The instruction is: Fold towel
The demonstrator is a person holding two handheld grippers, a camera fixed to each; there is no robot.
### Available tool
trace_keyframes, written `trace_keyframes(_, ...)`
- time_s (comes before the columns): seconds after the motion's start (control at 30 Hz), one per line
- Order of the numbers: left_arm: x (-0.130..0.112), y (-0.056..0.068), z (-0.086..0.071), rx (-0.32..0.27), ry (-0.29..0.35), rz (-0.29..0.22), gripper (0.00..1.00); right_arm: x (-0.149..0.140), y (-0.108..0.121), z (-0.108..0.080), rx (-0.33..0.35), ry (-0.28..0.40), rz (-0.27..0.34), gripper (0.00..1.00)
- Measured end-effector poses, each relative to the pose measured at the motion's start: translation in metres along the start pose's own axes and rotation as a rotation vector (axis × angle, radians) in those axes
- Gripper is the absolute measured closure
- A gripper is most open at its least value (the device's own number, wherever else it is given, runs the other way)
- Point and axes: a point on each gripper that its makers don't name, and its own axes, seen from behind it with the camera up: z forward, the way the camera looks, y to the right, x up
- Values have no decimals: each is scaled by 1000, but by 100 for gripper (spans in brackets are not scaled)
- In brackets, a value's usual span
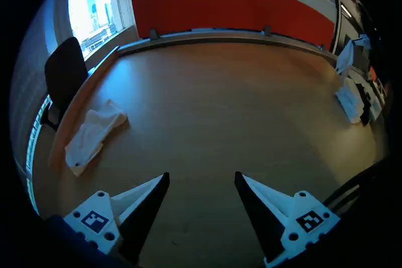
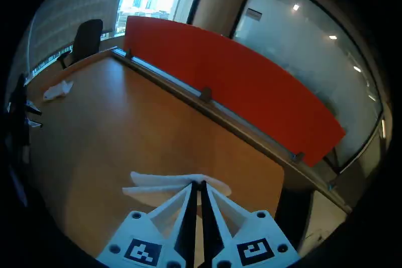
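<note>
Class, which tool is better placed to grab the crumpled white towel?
Left: the left tool is open, facing the crumpled white towel; the right tool is shut on a folded white towel.

Here are the left tongs [image 1: 201,175] — two white plastic wedges, each tapering to a sharp tip, with matte black inner faces. At the base of each finger [image 1: 131,198] sits a square black-and-white coded marker [image 1: 95,220], with round screw holes dotted around it. Dark cable-like strands [image 1: 352,190] run past the outer side of one finger, too dim to make out. Over to the right tongs [image 2: 197,183] — same build: white angular shells, slim black pads along the inside edges, a black-and-white square tag [image 2: 142,252] on each base, and small round holes at the corners.
</note>
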Motion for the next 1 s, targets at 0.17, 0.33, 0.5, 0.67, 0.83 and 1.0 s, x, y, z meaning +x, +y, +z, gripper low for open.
trace_keyframes(0.17, 2, 1, 0, -1, 0, 7, 4, -11, 7, -4, -14, -8, 16, 95)
trace_keyframes(0.33, 4, 1, -1, -1, 0, 13, 4, -28, 14, -13, -36, -17, 40, 95)
trace_keyframes(0.5, 5, 2, -1, -4, 0, 21, 4, -59, 16, -27, -57, -41, 80, 95)
trace_keyframes(0.67, 6, 6, 0, -12, -3, 34, 4, -103, 10, -40, -77, -78, 131, 95)
trace_keyframes(0.83, 5, 10, 1, -19, -6, 49, 4, -149, 4, -47, -100, -123, 188, 95)
trace_keyframes(1.0, 5, 11, 1, -21, -9, 59, 4, -185, -3, -47, -117, -153, 252, 95)
